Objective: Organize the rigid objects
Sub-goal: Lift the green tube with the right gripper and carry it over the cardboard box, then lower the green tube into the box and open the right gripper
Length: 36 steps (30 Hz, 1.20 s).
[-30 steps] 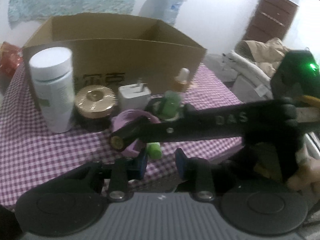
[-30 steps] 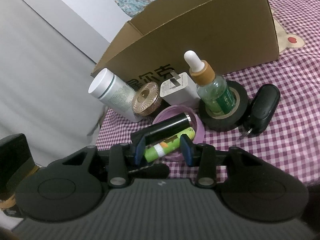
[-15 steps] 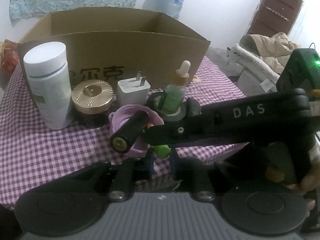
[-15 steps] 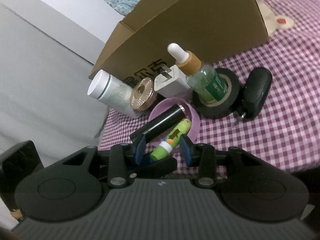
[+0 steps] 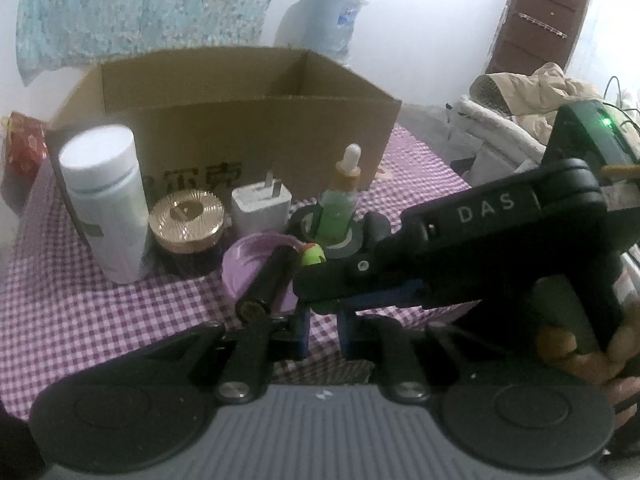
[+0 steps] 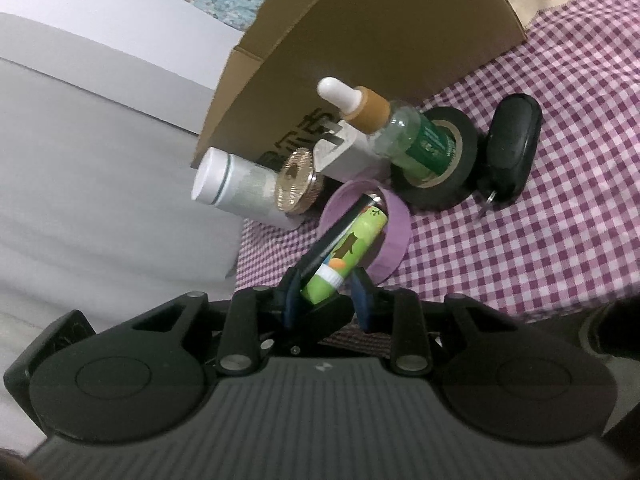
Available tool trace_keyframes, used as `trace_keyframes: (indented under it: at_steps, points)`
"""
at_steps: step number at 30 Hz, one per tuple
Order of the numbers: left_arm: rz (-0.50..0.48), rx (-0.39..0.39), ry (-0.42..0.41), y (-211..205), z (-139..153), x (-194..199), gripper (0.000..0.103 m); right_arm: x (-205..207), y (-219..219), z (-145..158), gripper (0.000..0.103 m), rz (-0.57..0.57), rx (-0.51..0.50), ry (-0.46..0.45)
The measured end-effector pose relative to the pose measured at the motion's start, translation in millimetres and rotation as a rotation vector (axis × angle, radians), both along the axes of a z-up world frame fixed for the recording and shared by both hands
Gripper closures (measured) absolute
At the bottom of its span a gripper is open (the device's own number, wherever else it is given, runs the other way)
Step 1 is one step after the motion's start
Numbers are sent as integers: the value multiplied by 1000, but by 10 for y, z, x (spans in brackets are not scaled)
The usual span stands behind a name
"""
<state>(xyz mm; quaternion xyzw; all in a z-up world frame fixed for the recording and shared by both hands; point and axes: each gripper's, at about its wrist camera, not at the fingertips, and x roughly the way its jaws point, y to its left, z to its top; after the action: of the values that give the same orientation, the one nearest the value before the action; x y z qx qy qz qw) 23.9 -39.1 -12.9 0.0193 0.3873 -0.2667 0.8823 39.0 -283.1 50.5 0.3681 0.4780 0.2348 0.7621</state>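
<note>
- Purple cup lay on the checked cloth, holding a green tube and black tube.
- Right gripper had been closing around the green tube.
- Left gripper was clenched, holding nothing visible.

Beyond my checked purple tablecloth, a pale blue patterned cloth hangs on the white wall, a water-cooler bottle stands beside it, a brown wooden cabinet fills the corner, and beige bedding lies heaped at right.
</note>
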Motion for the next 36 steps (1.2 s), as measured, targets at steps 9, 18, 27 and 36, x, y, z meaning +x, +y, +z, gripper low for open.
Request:
trace_keyframes:
  at_steps: [9, 18, 27, 36]
  points:
    - [31, 8, -160, 130, 469, -186, 89, -32, 169, 553, 76, 60, -4, -145]
    - [137, 40, -277, 342, 1078, 279, 88, 561, 600, 1337, 77, 181, -71, -364]
    - [208, 162, -147, 369, 984, 1427, 88, 1886, 905, 1247, 77, 241, -75, -178]
    - [251, 265, 17, 403, 739, 2272, 88, 2949, 967, 522, 77, 152, 80, 153]
